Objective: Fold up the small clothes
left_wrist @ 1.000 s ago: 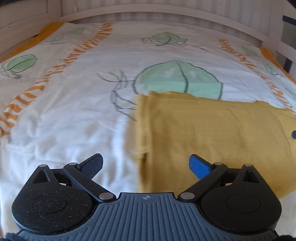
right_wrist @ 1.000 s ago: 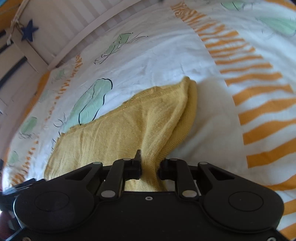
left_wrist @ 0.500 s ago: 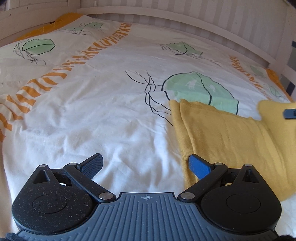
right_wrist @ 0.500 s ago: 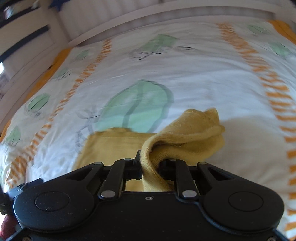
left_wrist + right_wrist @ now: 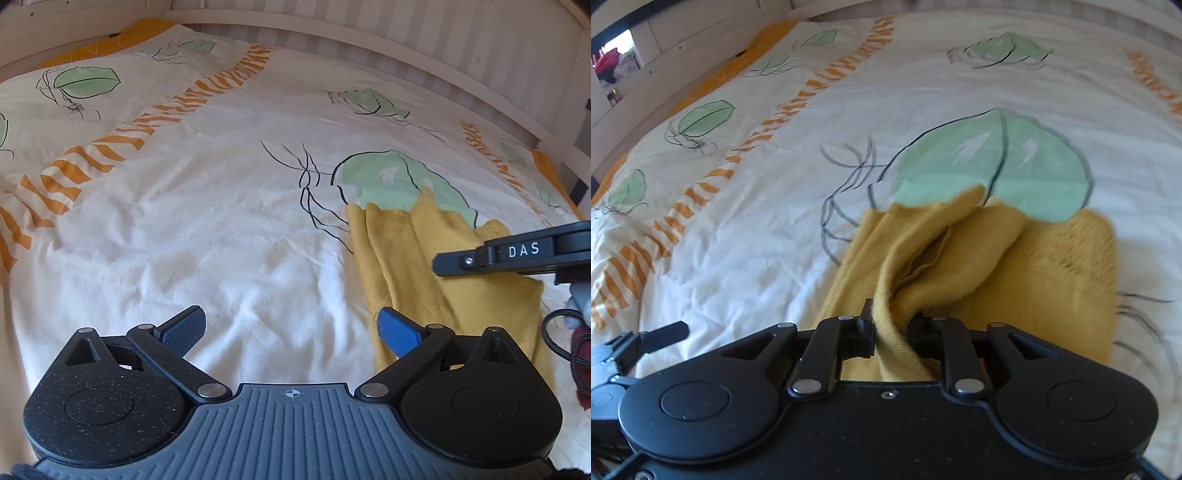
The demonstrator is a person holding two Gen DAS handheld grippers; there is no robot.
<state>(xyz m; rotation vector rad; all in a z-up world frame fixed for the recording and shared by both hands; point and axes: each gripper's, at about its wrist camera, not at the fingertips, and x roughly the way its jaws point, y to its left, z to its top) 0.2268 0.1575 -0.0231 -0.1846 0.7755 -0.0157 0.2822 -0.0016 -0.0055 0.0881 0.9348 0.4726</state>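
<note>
On the leaf-print bedspread (image 5: 221,229) lies a yellow knit garment (image 5: 424,266); right gripper (image 5: 891,326) has carried its edge leftward across the body, jaws now opening around it; left gripper (image 5: 291,328) hovers spread, empty; fold nearly laid.

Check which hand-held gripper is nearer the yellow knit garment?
Right. The right hand-held gripper has a fold of the yellow knit garment between its opening jaws. The left hand-held gripper is open over the bedsheet beside it.

The right tool (image 5: 891,326) body hides the yellow garment's (image 5: 1015,258) near edge; the far bedspread (image 5: 1071,55) is blurred.
</note>
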